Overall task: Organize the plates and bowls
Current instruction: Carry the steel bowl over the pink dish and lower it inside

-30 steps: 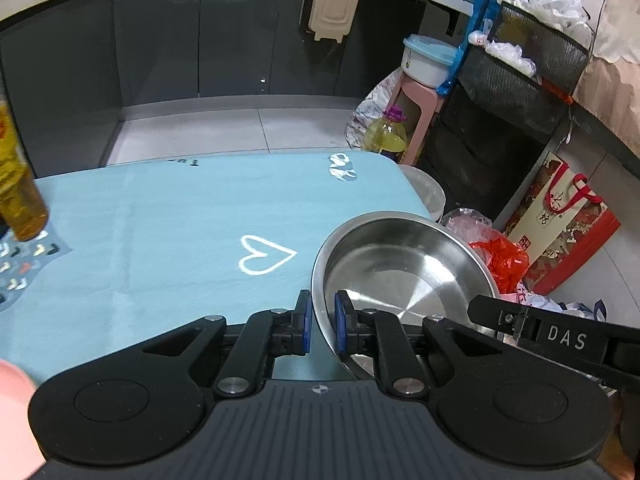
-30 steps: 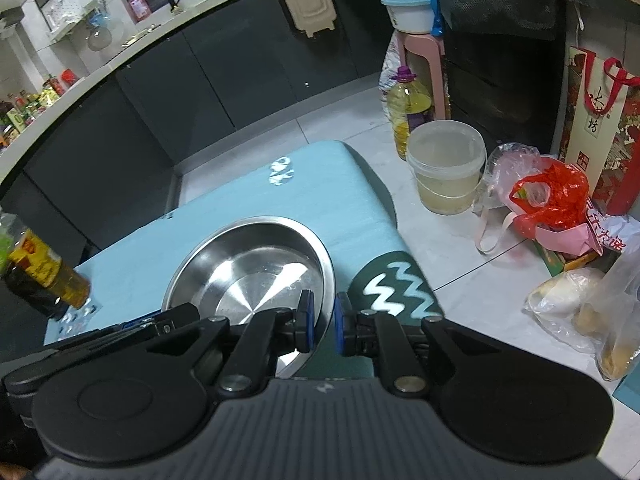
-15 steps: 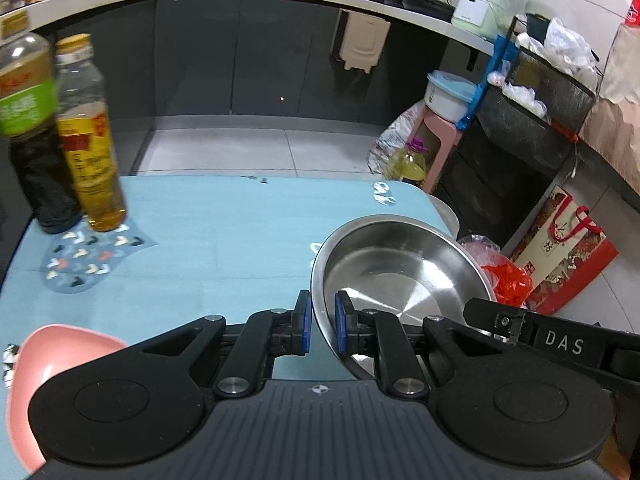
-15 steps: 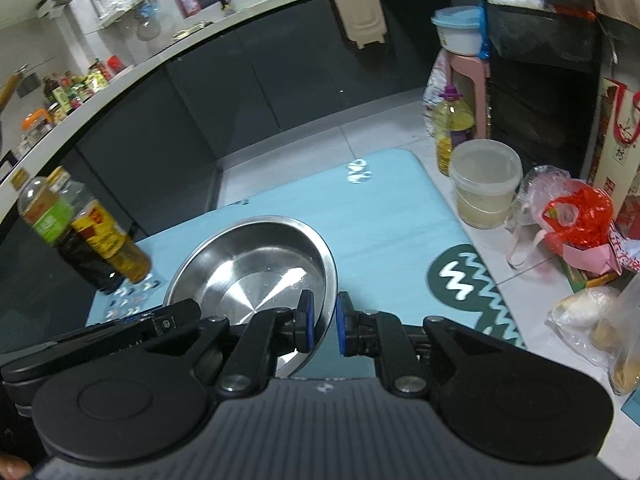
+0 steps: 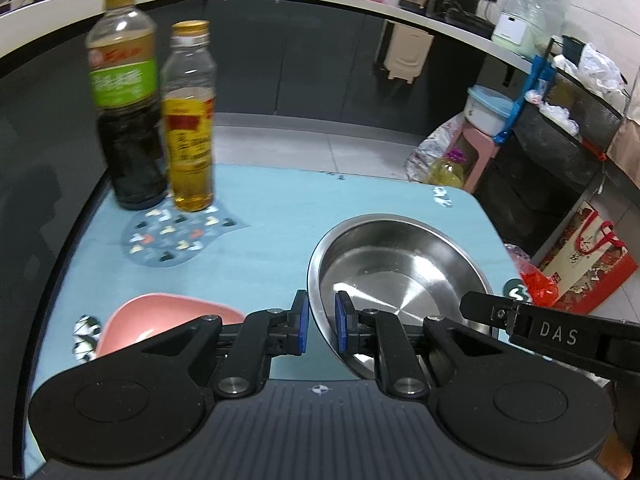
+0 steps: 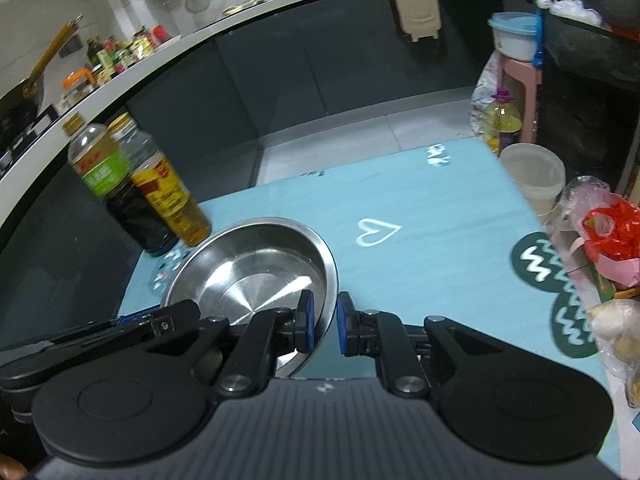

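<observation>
A shiny steel bowl [image 5: 400,264] hangs above the light blue table cover [image 5: 272,224], held by both grippers. My left gripper [image 5: 319,322] is shut on the bowl's left rim. My right gripper [image 6: 323,323] is shut on its right rim; the bowl [image 6: 256,264] fills the left middle of the right wrist view. The right gripper's arm [image 5: 560,336] shows at the right of the left wrist view. A pink bowl [image 5: 160,320] sits on the table at lower left, partly hidden behind my left gripper.
A dark soy sauce bottle [image 5: 124,112] and an amber oil bottle [image 5: 190,128] stand at the table's far left by a patterned coaster [image 5: 176,236]. A zigzag mat [image 6: 560,292] lies at the right edge. Bags, a bucket [image 6: 532,176] and a stool crowd the floor on the right.
Both grippers have carried the steel bowl leftward over the table. The bottles and the pink bowl have come further into view. Both grips stay shut on the rim.
</observation>
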The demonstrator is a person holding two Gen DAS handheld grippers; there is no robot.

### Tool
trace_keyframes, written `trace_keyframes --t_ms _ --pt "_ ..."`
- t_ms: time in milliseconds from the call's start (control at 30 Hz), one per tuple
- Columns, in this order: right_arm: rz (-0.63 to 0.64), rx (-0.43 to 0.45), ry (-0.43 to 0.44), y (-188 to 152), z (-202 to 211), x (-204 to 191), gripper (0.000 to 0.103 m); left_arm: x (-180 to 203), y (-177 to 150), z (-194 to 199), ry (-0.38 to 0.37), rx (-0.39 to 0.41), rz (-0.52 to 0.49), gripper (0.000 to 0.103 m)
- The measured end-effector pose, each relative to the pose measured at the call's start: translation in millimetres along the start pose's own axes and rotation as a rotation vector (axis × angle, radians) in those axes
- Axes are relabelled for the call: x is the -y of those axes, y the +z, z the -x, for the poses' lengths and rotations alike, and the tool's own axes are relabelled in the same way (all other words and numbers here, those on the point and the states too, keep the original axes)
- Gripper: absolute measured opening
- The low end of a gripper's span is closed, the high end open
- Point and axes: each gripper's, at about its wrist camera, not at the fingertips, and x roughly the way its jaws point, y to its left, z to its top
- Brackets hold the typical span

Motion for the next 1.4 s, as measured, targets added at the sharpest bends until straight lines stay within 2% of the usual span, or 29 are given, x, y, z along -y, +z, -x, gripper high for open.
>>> trace_keyframes --t_ms 767,967,1400 --pt "0.156 -0.130 0.075 -33 -39 -95 0.011 -103 -32 17 0.124 -0.056 0.114 0.015" --pt "0.194 -0.163 0.070 -44 -50 -108 0.011 -112 -39 19 0.157 -0.050 0.095 0.015" --pt "0.214 -0.206 0.050 -54 -65 -115 0.012 -119 -50 6 0.182 -0.090 0.076 0.015"
